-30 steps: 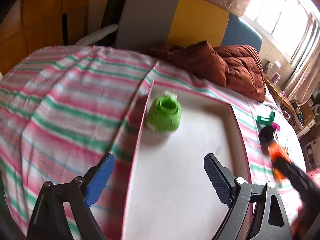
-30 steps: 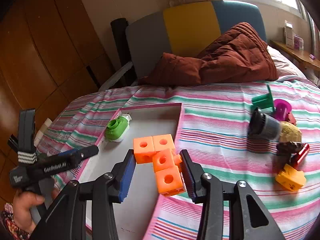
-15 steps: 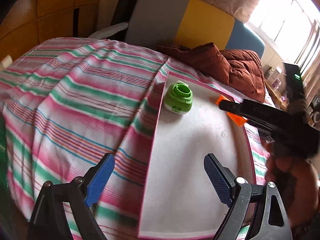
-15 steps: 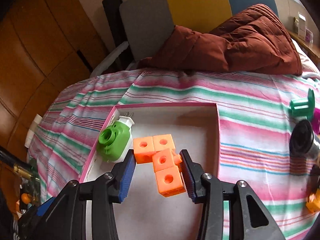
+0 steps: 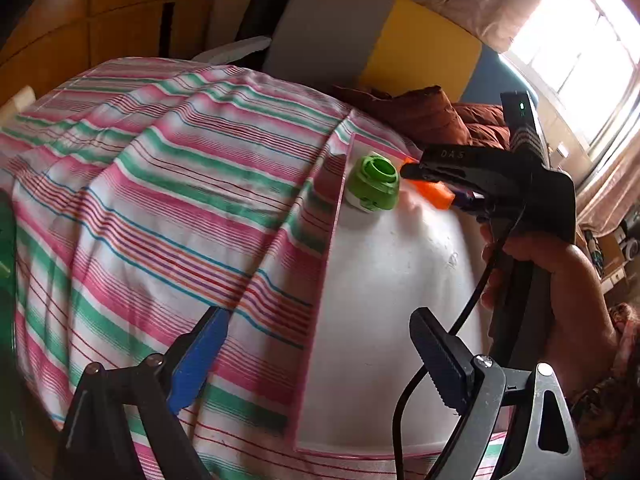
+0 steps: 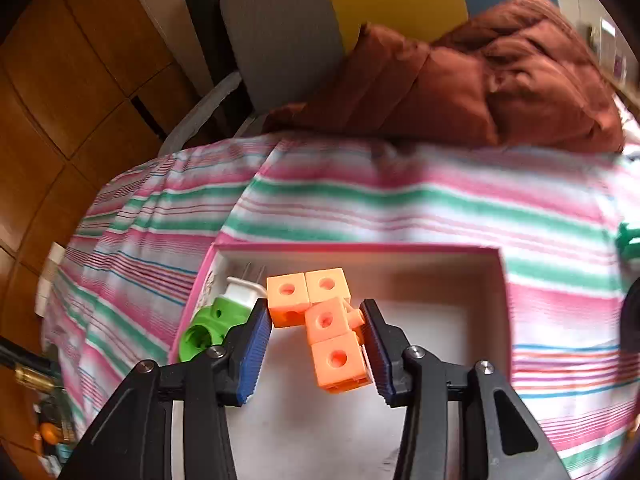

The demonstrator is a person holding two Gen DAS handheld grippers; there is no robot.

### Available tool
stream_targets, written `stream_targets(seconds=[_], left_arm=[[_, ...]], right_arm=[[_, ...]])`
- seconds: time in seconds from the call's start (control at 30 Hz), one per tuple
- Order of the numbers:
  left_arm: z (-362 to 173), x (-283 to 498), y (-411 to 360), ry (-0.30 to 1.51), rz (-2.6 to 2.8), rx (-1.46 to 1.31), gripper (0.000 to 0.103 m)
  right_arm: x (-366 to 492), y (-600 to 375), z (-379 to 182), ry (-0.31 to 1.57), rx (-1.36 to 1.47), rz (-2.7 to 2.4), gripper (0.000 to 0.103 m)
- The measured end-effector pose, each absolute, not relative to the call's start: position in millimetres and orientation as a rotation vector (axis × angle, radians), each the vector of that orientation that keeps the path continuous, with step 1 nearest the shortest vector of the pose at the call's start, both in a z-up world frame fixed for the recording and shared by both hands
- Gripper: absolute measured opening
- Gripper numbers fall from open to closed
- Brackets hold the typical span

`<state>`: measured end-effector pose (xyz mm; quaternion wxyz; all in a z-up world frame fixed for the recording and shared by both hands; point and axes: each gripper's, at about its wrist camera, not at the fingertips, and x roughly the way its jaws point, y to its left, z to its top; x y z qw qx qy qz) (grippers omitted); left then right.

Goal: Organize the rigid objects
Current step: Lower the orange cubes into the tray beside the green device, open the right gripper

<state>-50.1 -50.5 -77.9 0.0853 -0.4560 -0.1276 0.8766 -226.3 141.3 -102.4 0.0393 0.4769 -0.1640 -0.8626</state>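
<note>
My right gripper (image 6: 316, 344) is shut on a cluster of orange linked cubes (image 6: 320, 316) and holds it over the far left corner of the pink-rimmed white tray (image 6: 502, 300). A green and white plug-in device (image 6: 212, 320) lies in that corner, just left of the cubes. In the left wrist view the right gripper (image 5: 412, 172) with the orange cubes (image 5: 434, 194) is beside the green device (image 5: 374, 186) in the tray (image 5: 320, 312). My left gripper (image 5: 316, 356) is open and empty above the tray's near left rim.
The tray lies on a bed with a pink, green and white striped sheet (image 5: 160, 200). A brown quilt (image 6: 480, 76) is bunched at the headboard. A green toy part (image 6: 628, 240) lies on the sheet right of the tray. Wooden wall panels (image 6: 60, 80) stand to the left.
My right gripper has carried the orange cubes from the sheet's right side over the tray, down toward its far left corner next to the green device. My left gripper has drawn back.
</note>
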Motion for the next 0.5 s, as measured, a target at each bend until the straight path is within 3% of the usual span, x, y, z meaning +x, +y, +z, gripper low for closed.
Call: stream_targets(seconds=[0.27,0.5], left_arm=[[-76,-48,-56,-0.416,2.634,-1.351,0.093],[-72,-44,-48,-0.416,2.625,-1.343,0.093]], right_arm=[[-200,160,-87,-0.577,1.404,-2.665,0.048],[-160,171,-65,-0.503,1.349,-2.688,0.048]])
